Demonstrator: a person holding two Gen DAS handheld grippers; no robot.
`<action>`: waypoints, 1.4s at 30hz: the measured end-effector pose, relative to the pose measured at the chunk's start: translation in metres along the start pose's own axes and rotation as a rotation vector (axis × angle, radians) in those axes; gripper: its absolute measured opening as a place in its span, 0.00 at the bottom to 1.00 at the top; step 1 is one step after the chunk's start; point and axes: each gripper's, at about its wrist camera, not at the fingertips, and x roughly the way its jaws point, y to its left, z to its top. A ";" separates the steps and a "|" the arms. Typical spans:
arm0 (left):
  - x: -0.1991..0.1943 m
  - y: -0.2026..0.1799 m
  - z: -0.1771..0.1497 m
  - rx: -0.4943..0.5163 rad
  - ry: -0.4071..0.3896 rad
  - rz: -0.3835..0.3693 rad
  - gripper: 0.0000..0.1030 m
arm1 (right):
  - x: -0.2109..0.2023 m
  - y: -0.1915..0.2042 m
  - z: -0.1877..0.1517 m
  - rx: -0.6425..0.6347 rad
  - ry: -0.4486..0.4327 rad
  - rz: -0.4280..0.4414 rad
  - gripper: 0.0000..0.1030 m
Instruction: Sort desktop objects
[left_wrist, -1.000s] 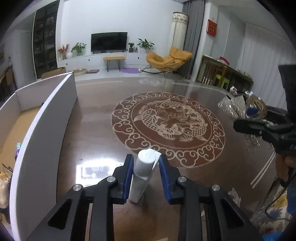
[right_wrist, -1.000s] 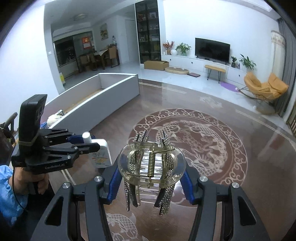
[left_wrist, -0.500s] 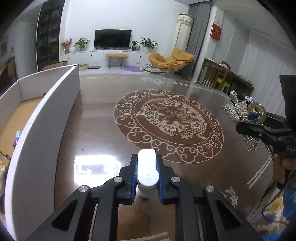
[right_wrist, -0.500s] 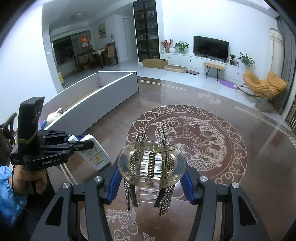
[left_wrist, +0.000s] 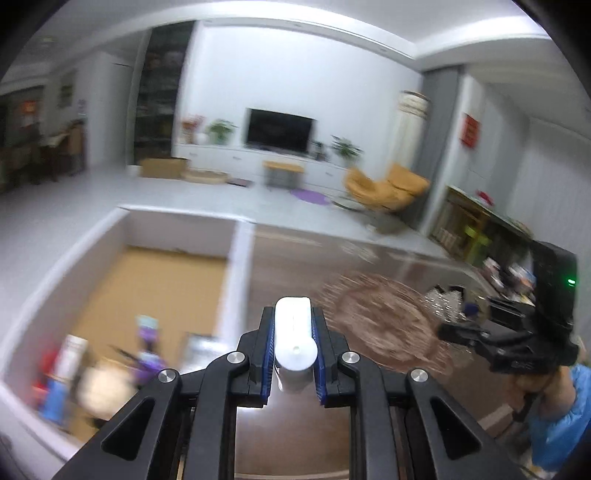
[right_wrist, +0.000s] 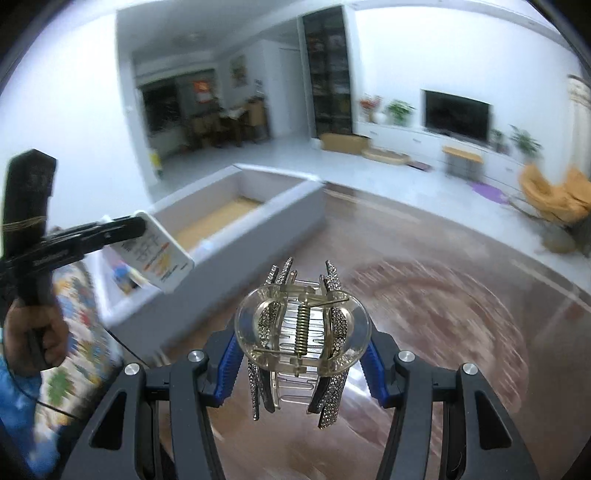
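Observation:
My left gripper is shut on a white bottle and holds it lifted in the air beside the white box. The bottle also shows in the right wrist view, tilted, with its printed label facing me. My right gripper is shut on a clear hair claw clip with rhinestone teeth, held above the brown tabletop. The right gripper also shows at the right edge of the left wrist view.
The white box has a cork-coloured floor and holds several small objects at its near end. The tabletop carries a round fish pattern. A patterned cloth lies at the table's left edge.
My left gripper has lifted the white bottle off the table and swung left toward the white box. My right gripper has kept hold of the claw clip and turned slightly left.

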 end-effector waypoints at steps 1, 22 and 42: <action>-0.004 0.019 0.008 -0.011 0.007 0.049 0.17 | 0.009 0.015 0.017 -0.015 -0.009 0.047 0.55; 0.024 0.130 0.004 -0.113 0.190 0.389 0.99 | 0.207 0.160 0.090 -0.091 0.416 0.215 0.94; -0.023 0.098 -0.010 -0.281 0.031 0.633 1.00 | 0.172 0.131 0.107 -0.149 0.360 0.090 1.00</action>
